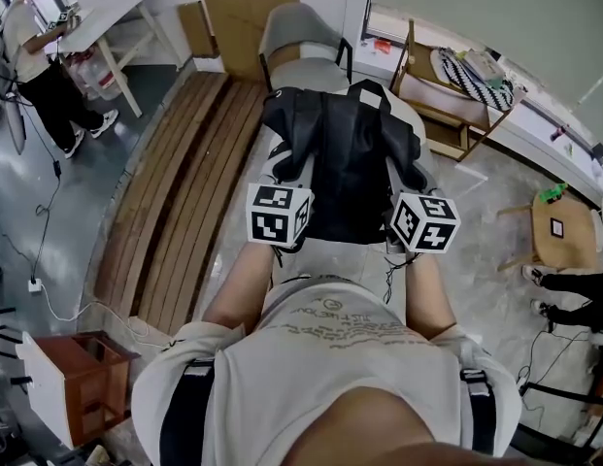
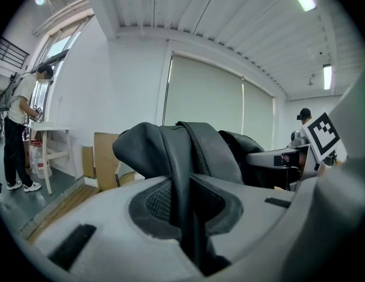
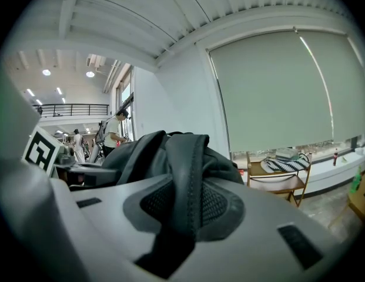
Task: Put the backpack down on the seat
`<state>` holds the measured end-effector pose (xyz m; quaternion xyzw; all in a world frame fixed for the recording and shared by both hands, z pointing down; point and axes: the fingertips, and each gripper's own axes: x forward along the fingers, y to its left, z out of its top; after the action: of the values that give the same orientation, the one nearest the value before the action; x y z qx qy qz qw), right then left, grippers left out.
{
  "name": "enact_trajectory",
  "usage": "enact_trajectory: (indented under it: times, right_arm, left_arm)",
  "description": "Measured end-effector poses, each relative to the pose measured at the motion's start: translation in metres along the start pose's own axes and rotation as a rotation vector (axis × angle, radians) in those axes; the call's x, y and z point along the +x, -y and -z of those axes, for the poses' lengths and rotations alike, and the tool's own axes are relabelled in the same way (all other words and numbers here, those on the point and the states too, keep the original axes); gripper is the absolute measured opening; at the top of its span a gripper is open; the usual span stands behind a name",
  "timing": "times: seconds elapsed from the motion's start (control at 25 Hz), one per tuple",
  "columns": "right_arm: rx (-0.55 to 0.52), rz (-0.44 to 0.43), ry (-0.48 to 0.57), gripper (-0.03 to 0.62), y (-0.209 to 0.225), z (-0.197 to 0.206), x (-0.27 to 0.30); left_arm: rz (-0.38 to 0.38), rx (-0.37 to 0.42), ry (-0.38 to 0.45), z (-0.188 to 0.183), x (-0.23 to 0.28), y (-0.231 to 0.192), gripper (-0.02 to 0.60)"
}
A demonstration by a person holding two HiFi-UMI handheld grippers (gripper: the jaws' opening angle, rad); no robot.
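Over the grey seat (image 1: 306, 74), the black backpack (image 1: 348, 153) hangs from your two grippers; your left gripper (image 2: 187, 210) is clamped on one strap (image 2: 181, 157). Your right gripper (image 3: 185, 216) is clamped on the other strap (image 3: 189, 157).

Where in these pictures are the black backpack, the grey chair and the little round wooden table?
black leather backpack (image 1: 350, 153), head view, middle of its body.
grey padded chair (image 1: 299, 29), head view, its backrest.
small round wooden table (image 1: 576, 229), head view, its top.
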<state>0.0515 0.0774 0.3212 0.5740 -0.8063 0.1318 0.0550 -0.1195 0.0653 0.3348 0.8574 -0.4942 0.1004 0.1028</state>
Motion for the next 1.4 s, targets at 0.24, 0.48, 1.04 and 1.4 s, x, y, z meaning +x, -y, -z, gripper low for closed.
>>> enact_trajectory:
  times: [0.24,0.48,1.04,1.4]
  right_arm:
    - [0.009,0.028,0.003,0.097,-0.011,-0.004,0.024]
    - [0.021,0.033,-0.032,0.097,-0.012,0.003,0.042]
    - [0.052,-0.024,-0.049,0.097,0.009,-0.001,0.098]
    - [0.069,-0.058,-0.061,0.097,0.06,-0.022,0.16]
  left_arm:
    - [0.034,0.003,0.007,-0.005,0.011,-0.027,0.058]
    - [0.042,-0.015,-0.022,0.003,0.024,-0.042,0.058]
    - [0.009,-0.02,-0.039,-0.003,0.07,-0.068,0.058]
    - [-0.009,-0.021,-0.052,-0.026,0.146,-0.078,0.058]
